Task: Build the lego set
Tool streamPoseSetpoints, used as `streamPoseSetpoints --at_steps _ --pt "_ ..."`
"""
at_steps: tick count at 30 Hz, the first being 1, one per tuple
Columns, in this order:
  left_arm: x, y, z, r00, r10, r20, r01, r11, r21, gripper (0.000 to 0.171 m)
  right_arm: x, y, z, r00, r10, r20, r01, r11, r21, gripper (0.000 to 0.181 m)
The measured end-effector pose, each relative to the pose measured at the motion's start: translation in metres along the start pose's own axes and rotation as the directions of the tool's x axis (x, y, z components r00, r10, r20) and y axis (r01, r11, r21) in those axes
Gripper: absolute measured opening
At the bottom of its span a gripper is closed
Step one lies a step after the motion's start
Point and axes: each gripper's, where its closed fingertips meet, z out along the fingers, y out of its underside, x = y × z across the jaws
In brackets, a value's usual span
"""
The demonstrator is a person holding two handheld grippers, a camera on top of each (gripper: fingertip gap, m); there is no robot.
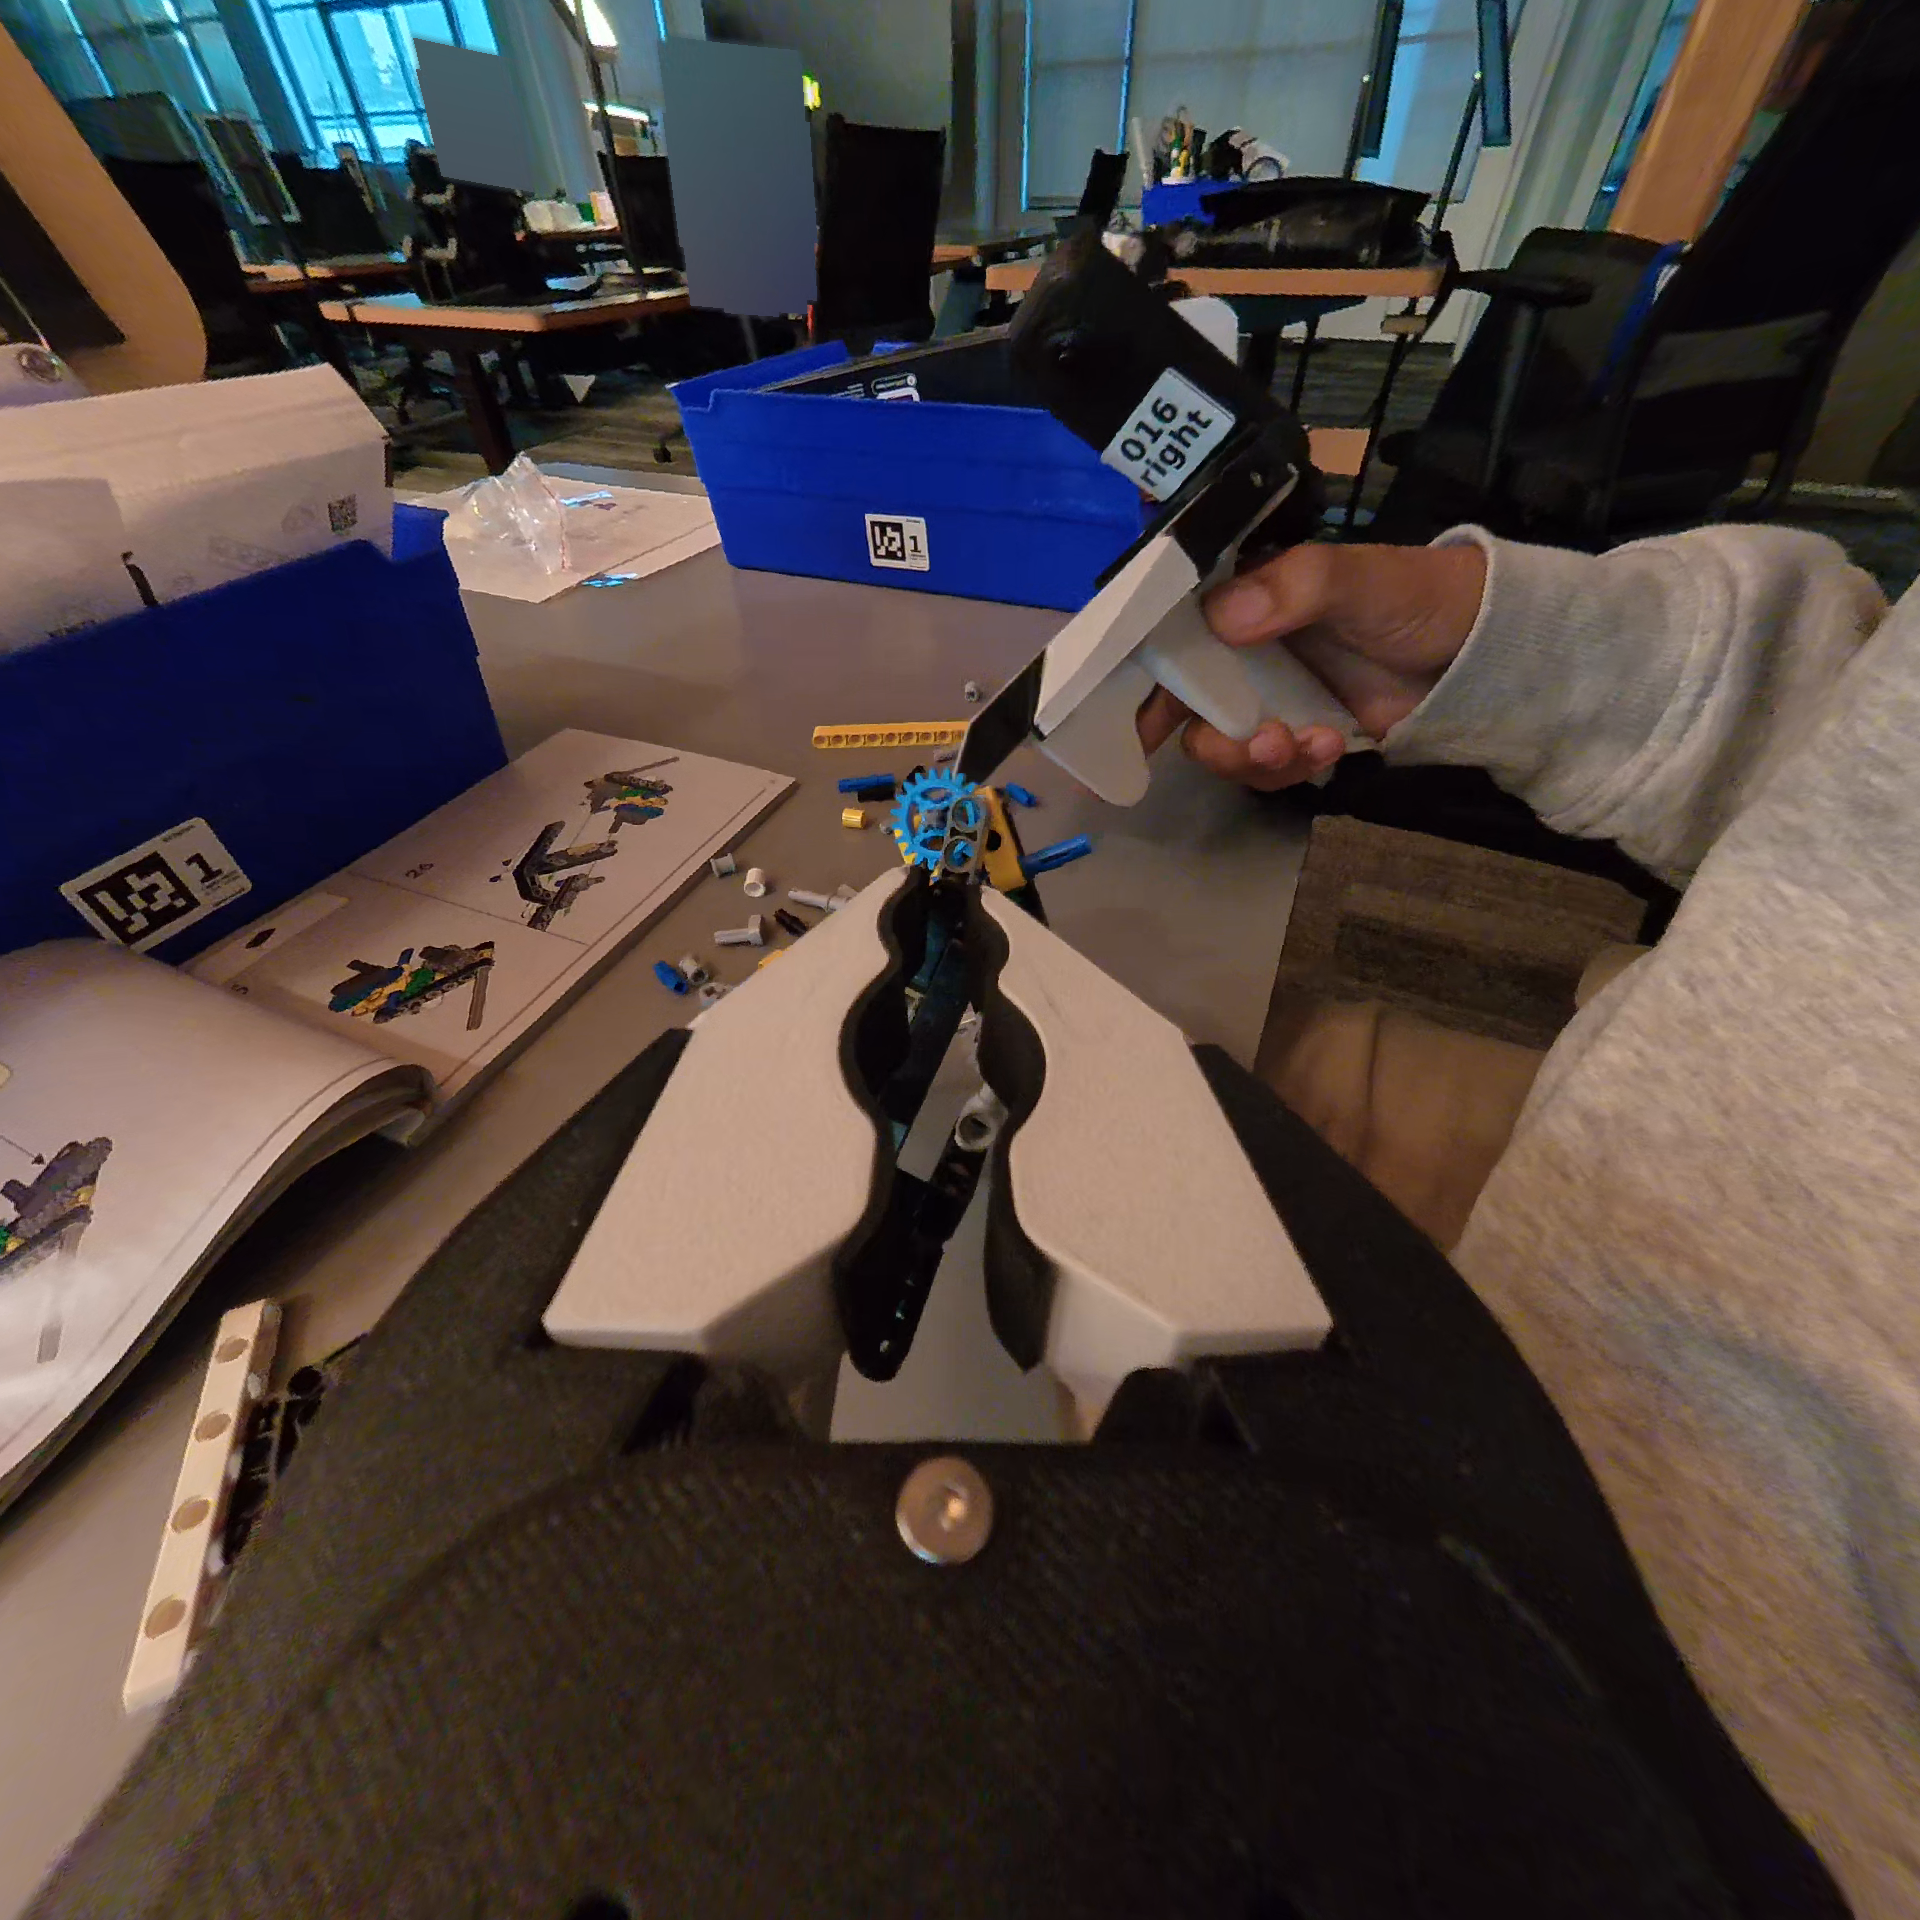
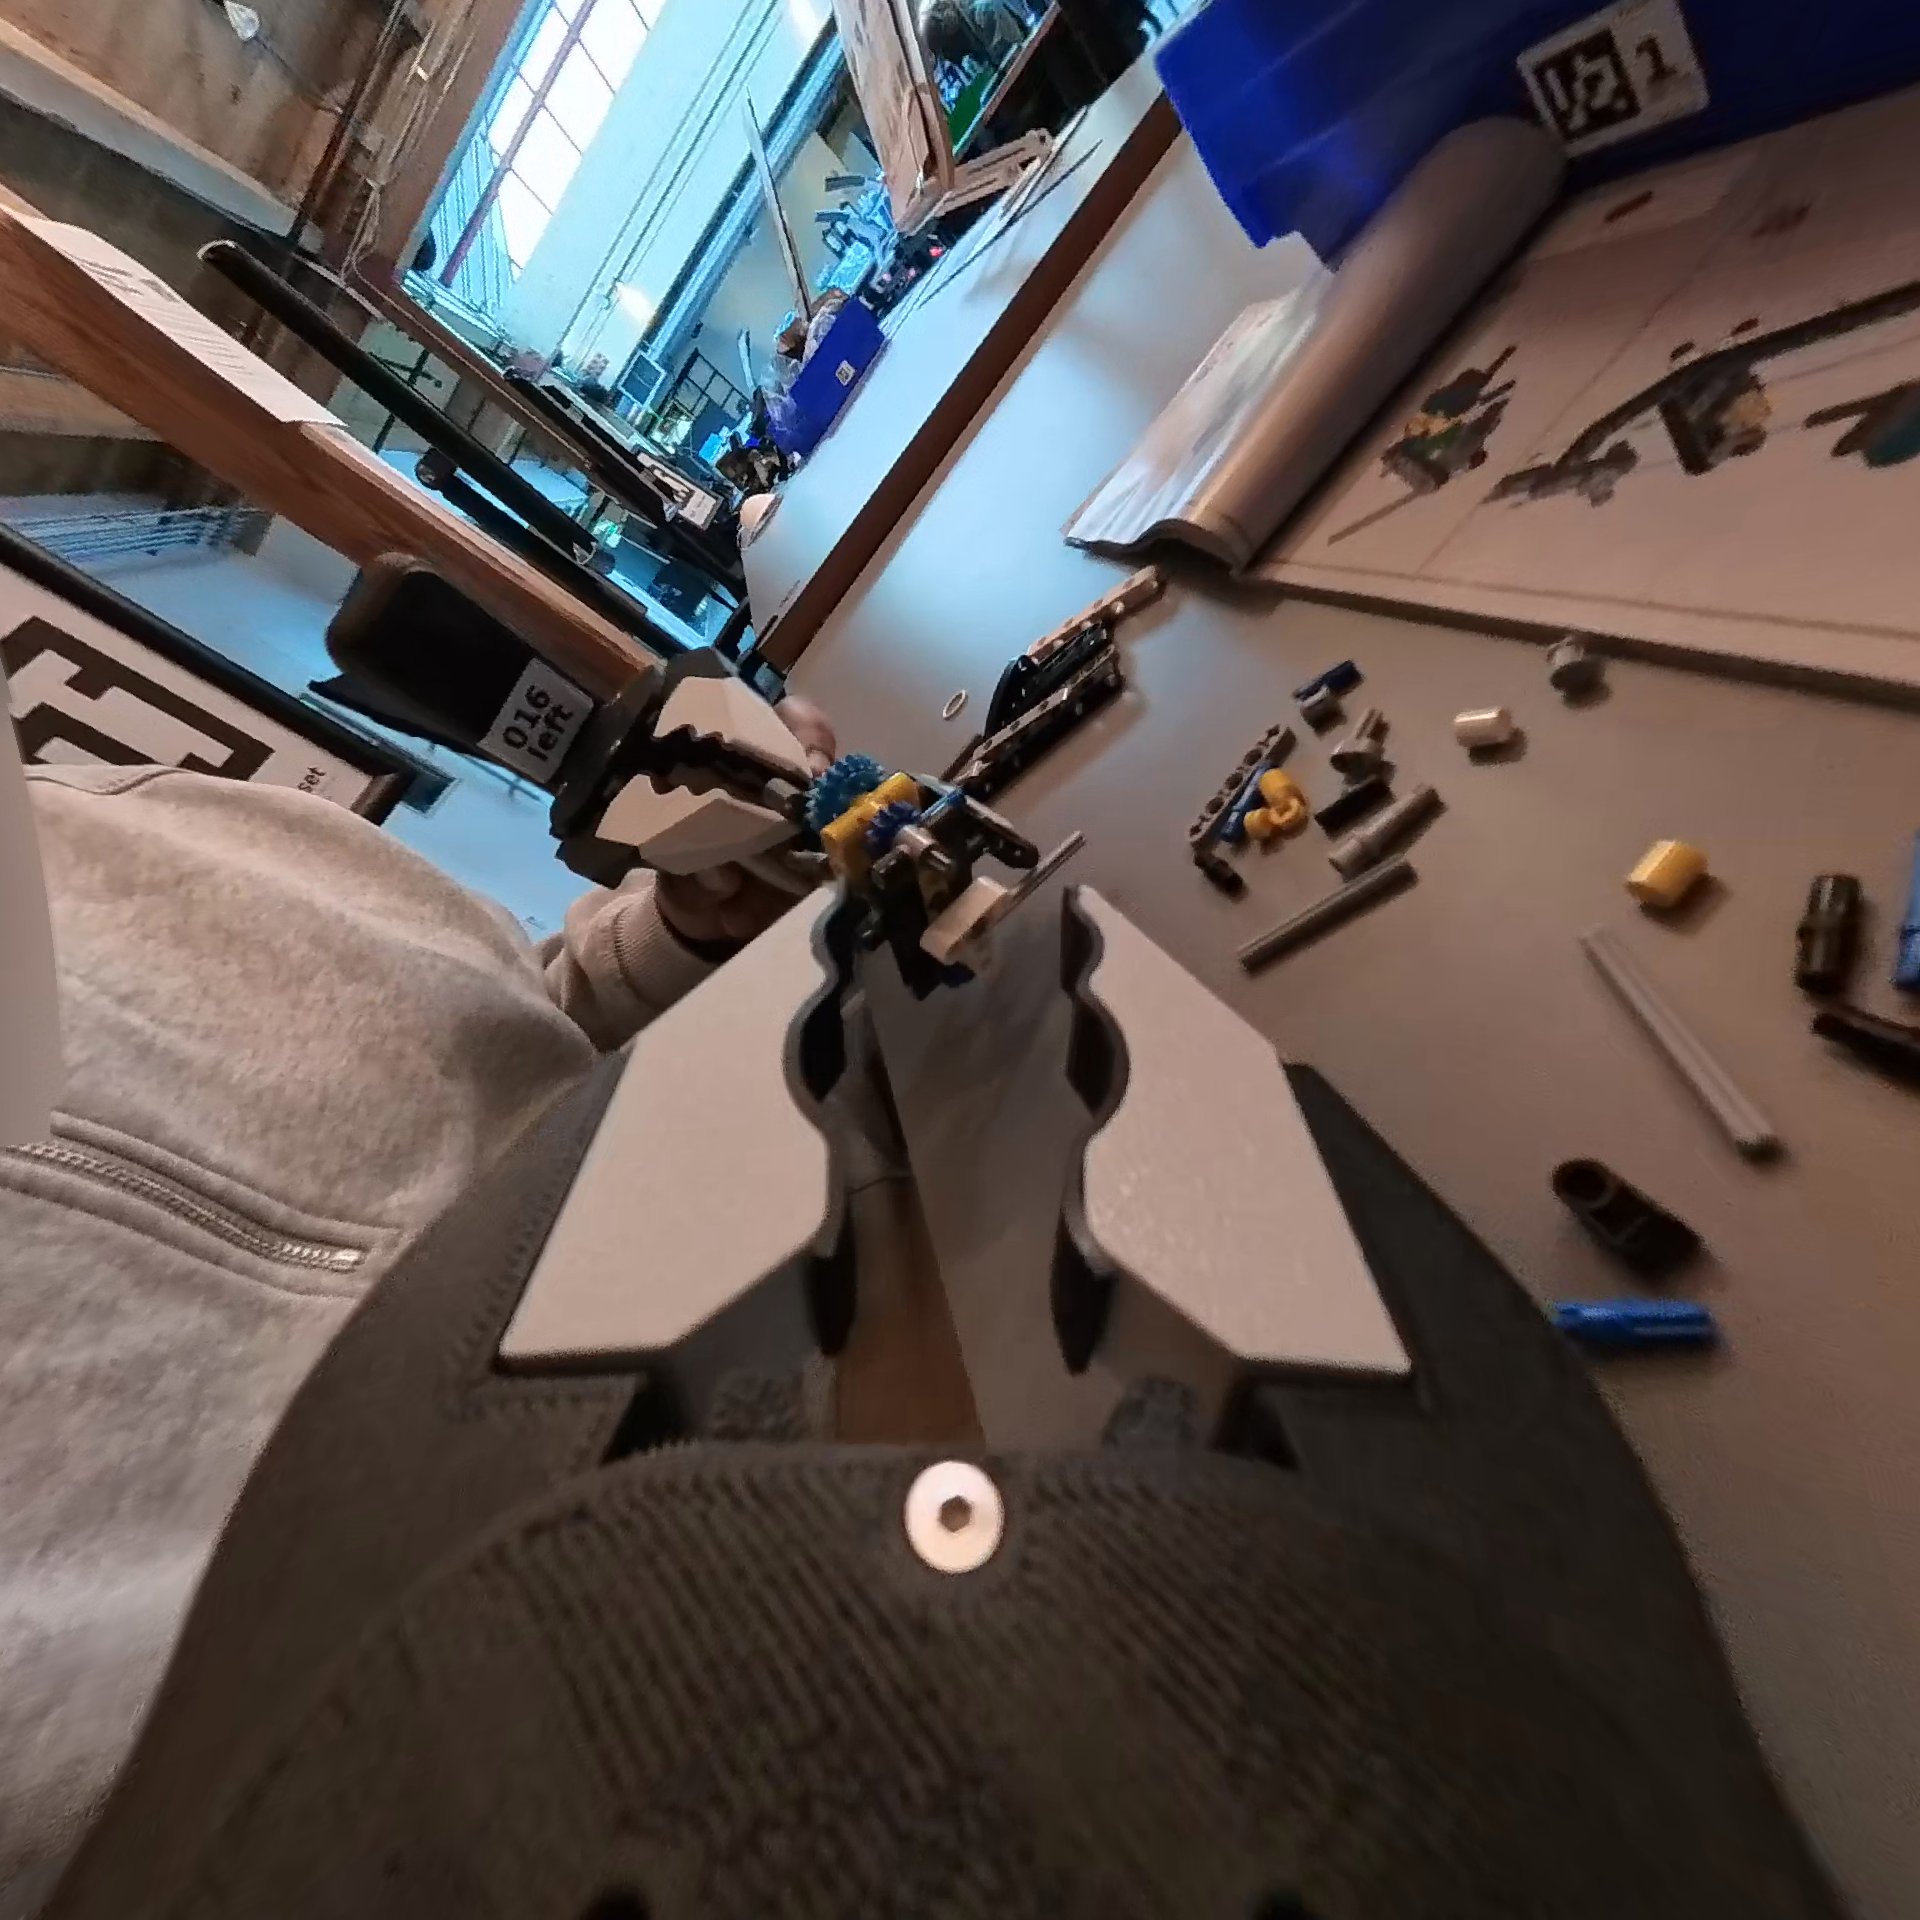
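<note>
Two grippers meet at the lego model [image 1: 951, 831] above the table [image 1: 644, 665]. Left gripper [image 1: 940, 894] pinches the model. Right gripper [image 2: 961, 914] is spread, its tips around the model.

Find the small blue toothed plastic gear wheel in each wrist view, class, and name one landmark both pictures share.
Left wrist view: the small blue toothed plastic gear wheel sits just above centre, at the top of the black beam assembly, beyond the near fingertips.
Right wrist view: the gear sits left of centre, above the middle, beside a yellow block.
Shared landmark: the open instruction booklet on the grey table.
</note>
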Motion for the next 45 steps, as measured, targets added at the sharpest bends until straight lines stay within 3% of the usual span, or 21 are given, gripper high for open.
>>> streamPoseSetpoints --at_steps 7,21,24,29,36,45 --pt "0.000 -0.001 0.001 1.000 0.020 0.003 -0.020 1.000 0.006 0.003 -0.001 0.016 0.003 0.999 0.042 0.003 -0.041 0.995 -0.095 0.043" --pt "0.000 -0.010 -0.004 0.999 0.034 0.003 -0.034 0.998 0.056 0.003 -0.003 0.016 0.004 0.991 0.123 0.055 -0.118 0.990 -0.080 0.045" --pt "0.003 -0.014 -0.006 0.999 0.051 -0.001 -0.051 0.996 0.075 0.003 -0.008 0.014 0.005 0.984 0.148 0.102 -0.141 0.987 -0.071 0.054" --pt "0.007 -0.019 -0.007 0.998 0.062 -0.011 -0.061 0.994 0.096 0.004 -0.014 0.017 0.008 0.965 0.209 0.158 -0.196 0.976 -0.089 0.052" --pt "0.013 -0.023 -0.006 0.998 -0.006 -0.066 0.015 0.992 0.127 0.003 -0.022 0.031 0.023 0.980 0.108 0.167 -0.082 0.984 -0.157 0.037" --pt "0.012 -0.028 -0.007 0.998 -0.023 -0.060 0.032 0.988 0.152 0.003 -0.030 0.025 0.026 0.984 -0.065 0.166 0.083 0.991 -0.106 0.020"
